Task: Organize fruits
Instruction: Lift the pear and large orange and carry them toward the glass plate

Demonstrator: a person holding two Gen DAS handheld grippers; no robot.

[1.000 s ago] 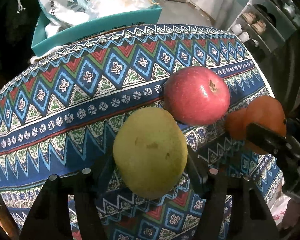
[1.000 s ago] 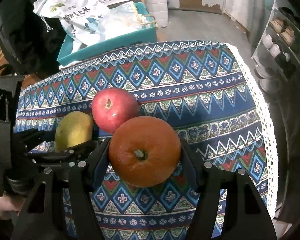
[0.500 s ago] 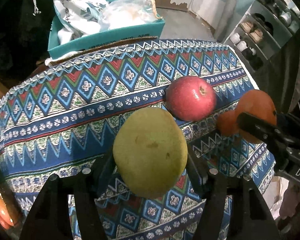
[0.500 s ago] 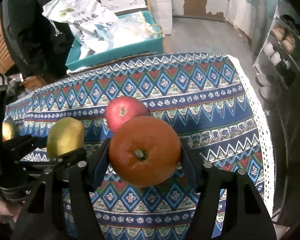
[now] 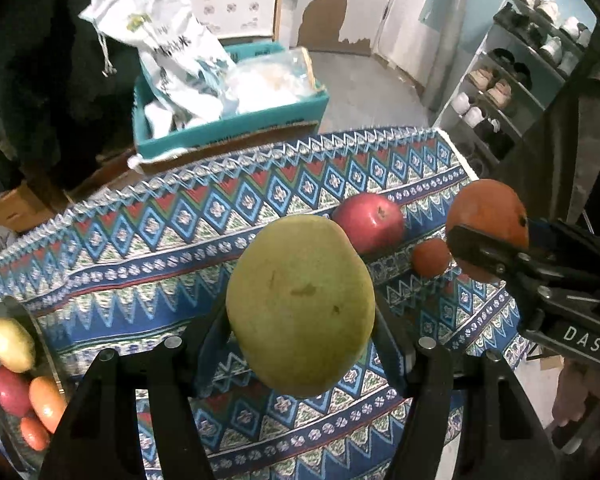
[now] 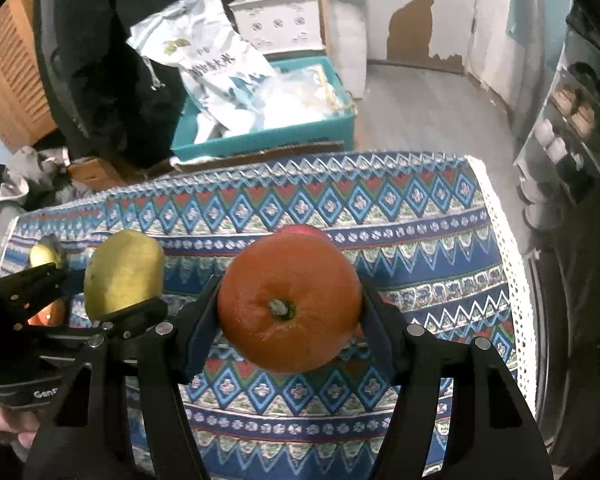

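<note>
A: What does each gripper hold?

B: The left gripper (image 5: pixel 300 344) has its jaws closed on a yellow-green pear (image 5: pixel 300 304). The right gripper (image 6: pixel 290 320) has its jaws closed on an orange (image 6: pixel 290 302). Both fruits hang above the patterned cloth (image 5: pixel 148 248). An apple (image 5: pixel 368 222) and a small orange fruit (image 5: pixel 431 257) lie on the cloth.

A: Where should they go?

B: Probably to the bowl (image 5: pixel 44 344) at the left edge, which already holds fruit. Keep both grips firm, carry the fruits clear of the apple, and lower the pear gently before letting go.

A: What has changed in the last second?

B: Both grippers have risen; the cloth and apple look farther off, and the bowl has come into view. Neither grip has altered.
</note>
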